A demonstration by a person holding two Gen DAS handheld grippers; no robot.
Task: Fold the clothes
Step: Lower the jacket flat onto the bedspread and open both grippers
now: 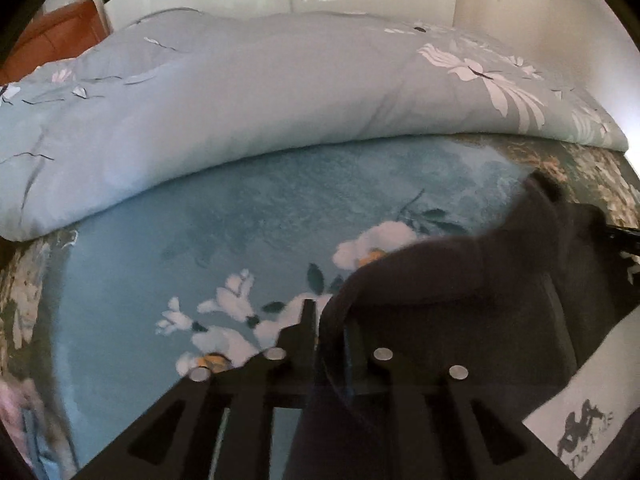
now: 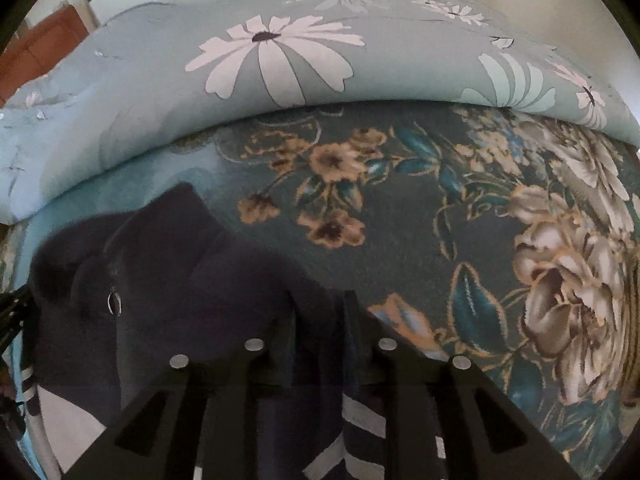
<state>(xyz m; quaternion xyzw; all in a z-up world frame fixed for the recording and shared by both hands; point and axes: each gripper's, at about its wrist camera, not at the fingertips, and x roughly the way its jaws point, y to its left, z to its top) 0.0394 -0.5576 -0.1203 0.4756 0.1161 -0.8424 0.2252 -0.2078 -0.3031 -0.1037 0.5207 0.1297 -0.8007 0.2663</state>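
Draping soft dark garment (image 2: 168,280) over plush floral blanket (image 2: 400,220)

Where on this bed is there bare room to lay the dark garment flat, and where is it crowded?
Free: the flowered bedspread between the rolled quilt at the back and the dark garment in front, widest toward the right. In the left view, the blue patch below the quilt is bare too. Crowded: the near edge, where both grippers and the garment bunch.

A dark printed logo on the garment's white panel (image 1: 588,428) carries lettering too blurred to read.
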